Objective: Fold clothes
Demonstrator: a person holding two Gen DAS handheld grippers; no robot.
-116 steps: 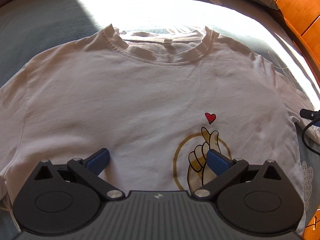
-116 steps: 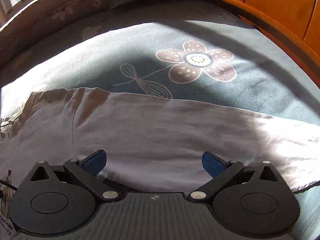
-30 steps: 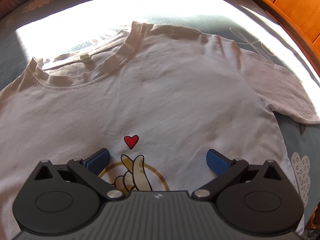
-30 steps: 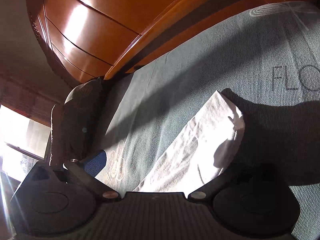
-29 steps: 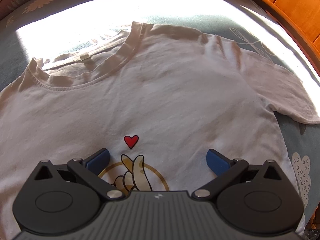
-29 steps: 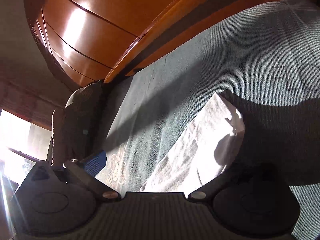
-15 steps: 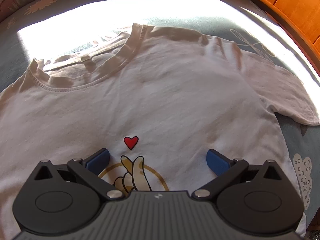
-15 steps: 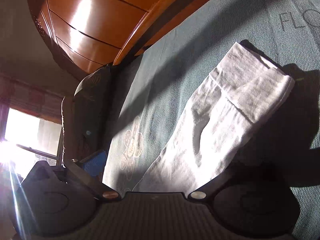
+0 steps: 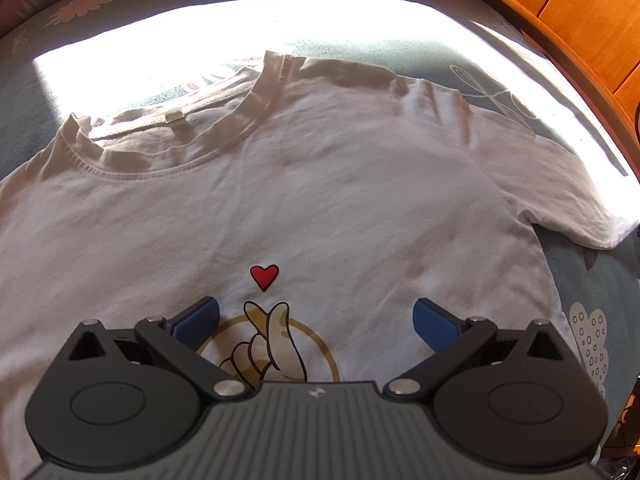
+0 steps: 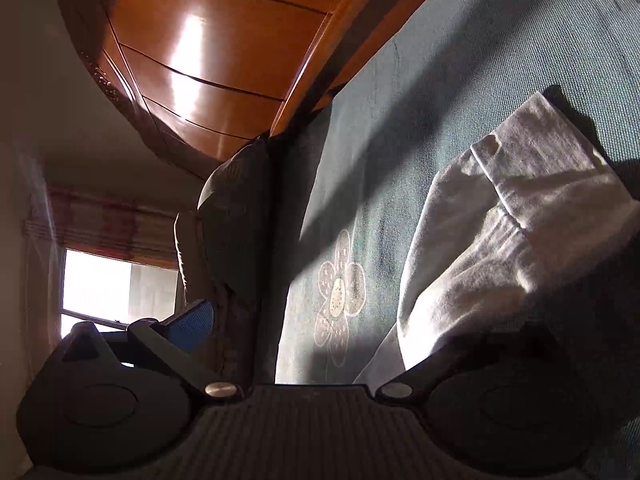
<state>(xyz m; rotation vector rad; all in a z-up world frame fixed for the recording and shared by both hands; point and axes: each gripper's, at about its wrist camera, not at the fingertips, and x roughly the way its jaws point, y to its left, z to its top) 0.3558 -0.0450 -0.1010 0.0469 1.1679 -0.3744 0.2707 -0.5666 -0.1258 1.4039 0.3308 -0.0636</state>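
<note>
White T-shirt (image 9: 320,184) lies front-up, spread flat on a grey-blue bedsheet (image 9: 400,44) with a floral print. No readable writing on the shirt: the chest print is a finger-heart hand (image 9: 264,344) inside a gold ring, with a small red heart (image 9: 264,275) just above it; the neck tag (image 9: 174,115) inside the collar is blank at this size.

Left gripper (image 9: 316,322) — jaws spread wide, nothing held, poised over the lower chest of the shirt. The hand print sits between its blue fingertips (image 9: 198,320), nearer the left one. Collar is ahead and to the left; the shirt's sleeve (image 9: 560,196) lies ahead and to the right, flat on the sheet, its edge in strong sun.

Right gripper (image 10: 316,328) — view is rolled sideways. Only the left blue fingertip (image 10: 192,322) shows; the right finger is covered by white sleeve fabric (image 10: 500,240) draped over that side, its hemmed cuff ahead and to the right. Jaws stand apart; whether cloth is pinched cannot be told.

Surroundings: wooden headboard (image 10: 208,56) ahead and up, a dark pillow (image 10: 236,232) ahead of the left fingertip, a window (image 10: 112,292) with a striped blind to the left. A flower motif (image 10: 340,292) on the sheet is straight ahead.
</note>
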